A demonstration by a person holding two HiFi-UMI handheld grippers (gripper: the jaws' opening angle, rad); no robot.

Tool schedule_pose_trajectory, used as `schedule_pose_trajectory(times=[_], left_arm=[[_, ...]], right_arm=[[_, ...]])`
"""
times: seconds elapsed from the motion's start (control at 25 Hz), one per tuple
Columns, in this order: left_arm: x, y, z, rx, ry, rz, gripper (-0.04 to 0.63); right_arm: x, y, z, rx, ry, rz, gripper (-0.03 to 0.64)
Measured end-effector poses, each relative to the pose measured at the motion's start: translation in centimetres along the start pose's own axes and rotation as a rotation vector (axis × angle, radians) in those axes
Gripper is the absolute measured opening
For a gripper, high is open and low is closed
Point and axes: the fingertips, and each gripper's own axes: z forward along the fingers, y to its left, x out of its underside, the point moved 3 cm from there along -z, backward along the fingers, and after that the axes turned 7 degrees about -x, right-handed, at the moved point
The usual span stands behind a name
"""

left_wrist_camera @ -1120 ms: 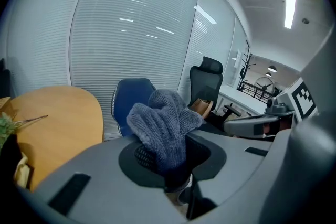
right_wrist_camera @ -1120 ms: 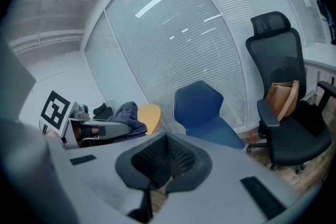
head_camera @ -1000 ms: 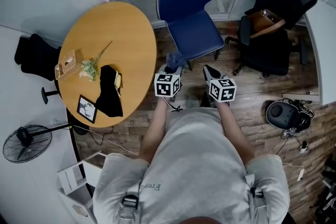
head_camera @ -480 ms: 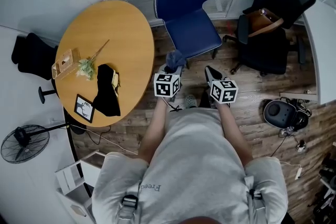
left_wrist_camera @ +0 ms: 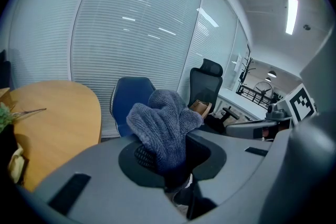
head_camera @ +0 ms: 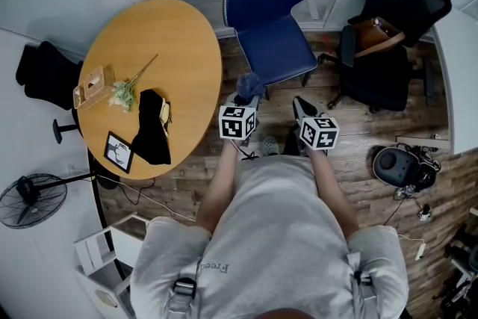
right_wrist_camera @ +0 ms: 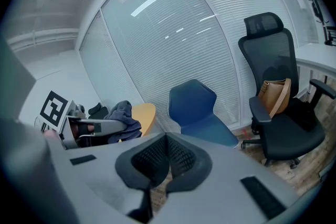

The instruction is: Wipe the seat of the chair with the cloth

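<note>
L gripper (left_wrist_camera: 169,161) pinches the cloth (left_wrist_camera: 164,122), bunched above its jaws; R gripper (right_wrist_camera: 166,159) is pressed together, empty. The chair (head_camera: 278,47) stands ahead, apart. Lower the cloth flat onto the seat, then sweep back-to-front w/ light pressure; dirt can't be made out.

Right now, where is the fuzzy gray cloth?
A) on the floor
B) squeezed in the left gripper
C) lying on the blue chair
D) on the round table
B: the cloth is bunched between the jaws of the left gripper, held up in front of the blue chair.
</note>
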Motion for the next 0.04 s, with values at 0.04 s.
schedule_pose_trajectory(times=[0.04], left_arm=[[0.04, 0.05, -0.07, 0.000, 0.001, -0.001, 0.089]], right_arm=[[0.05, 0.07, 0.00, 0.000, 0.001, 0.000, 0.023]])
